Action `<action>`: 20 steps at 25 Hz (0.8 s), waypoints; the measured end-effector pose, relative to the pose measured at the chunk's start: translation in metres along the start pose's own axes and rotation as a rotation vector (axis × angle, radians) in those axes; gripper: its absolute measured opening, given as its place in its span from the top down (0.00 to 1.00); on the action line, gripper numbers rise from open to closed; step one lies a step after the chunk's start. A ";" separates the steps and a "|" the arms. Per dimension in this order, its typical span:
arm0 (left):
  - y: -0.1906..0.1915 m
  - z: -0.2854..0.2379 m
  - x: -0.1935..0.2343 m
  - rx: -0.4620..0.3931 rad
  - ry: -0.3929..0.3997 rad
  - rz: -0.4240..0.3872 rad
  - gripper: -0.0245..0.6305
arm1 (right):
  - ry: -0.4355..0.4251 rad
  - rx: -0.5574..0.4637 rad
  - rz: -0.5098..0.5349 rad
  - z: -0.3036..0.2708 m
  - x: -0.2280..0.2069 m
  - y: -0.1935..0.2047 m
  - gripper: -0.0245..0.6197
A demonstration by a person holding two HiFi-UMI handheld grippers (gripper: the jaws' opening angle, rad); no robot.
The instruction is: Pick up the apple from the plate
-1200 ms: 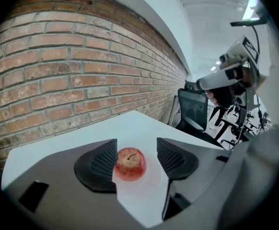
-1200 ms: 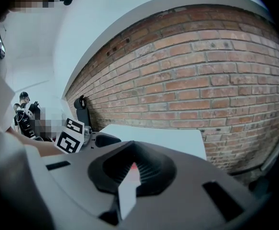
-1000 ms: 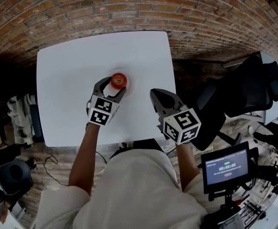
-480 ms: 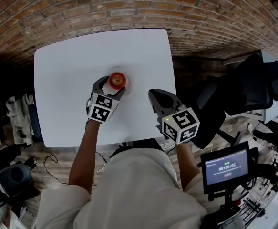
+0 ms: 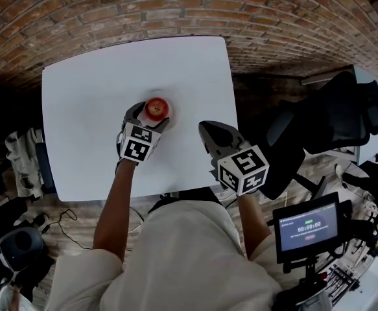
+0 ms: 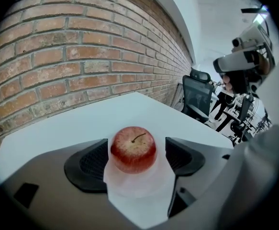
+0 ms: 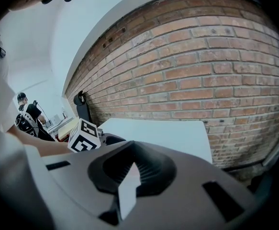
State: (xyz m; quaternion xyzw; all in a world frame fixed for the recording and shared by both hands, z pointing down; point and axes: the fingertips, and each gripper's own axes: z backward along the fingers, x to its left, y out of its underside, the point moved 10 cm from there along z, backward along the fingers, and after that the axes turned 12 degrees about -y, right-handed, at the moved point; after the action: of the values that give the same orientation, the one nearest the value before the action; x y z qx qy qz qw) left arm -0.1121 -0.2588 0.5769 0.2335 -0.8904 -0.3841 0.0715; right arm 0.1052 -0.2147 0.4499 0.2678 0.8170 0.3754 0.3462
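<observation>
Clearly visible: round red apple (image 6: 133, 149) with a short stem, upright on a small white plate (image 6: 139, 189) near the middle of the white rectangular counter (image 5: 91, 102).
Left gripper (image 6: 135, 157): jaws wide apart and just been opening, one either side of the apple, which stands between them ungripped; a strip of plate shows between the fruit and the right-hand pad.
Hard to judge: on the other side the apple's edge overlaps the pad in the left gripper view, so no gap shows there.
Plate rim: nearly lost against the counter in the head view; the left gripper's marker cube (image 5: 137, 149) covers its near side.
Right gripper (image 7: 131, 169): jaws closed tip to tip with nothing held, over the counter's near right edge, well apart from the apple.
Cut off: a black office chair (image 5: 344, 118) runs past the right border.
Background: red brick wall (image 6: 58, 56) behind the counter; a far-off person (image 7: 27, 110) is too small to make out.
</observation>
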 end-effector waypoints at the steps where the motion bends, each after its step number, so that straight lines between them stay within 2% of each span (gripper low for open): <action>1: 0.001 -0.002 0.000 0.000 0.000 0.000 0.41 | 0.000 0.003 -0.001 0.000 0.000 0.001 0.96; 20: 0.009 -0.017 -0.001 0.042 -0.004 -0.008 0.38 | -0.009 0.031 -0.016 -0.003 -0.004 0.008 0.96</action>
State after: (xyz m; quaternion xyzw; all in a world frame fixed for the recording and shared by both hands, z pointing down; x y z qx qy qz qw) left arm -0.1094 -0.2641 0.5950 0.2377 -0.8974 -0.3662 0.0635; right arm 0.1072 -0.2140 0.4590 0.2685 0.8232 0.3586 0.3487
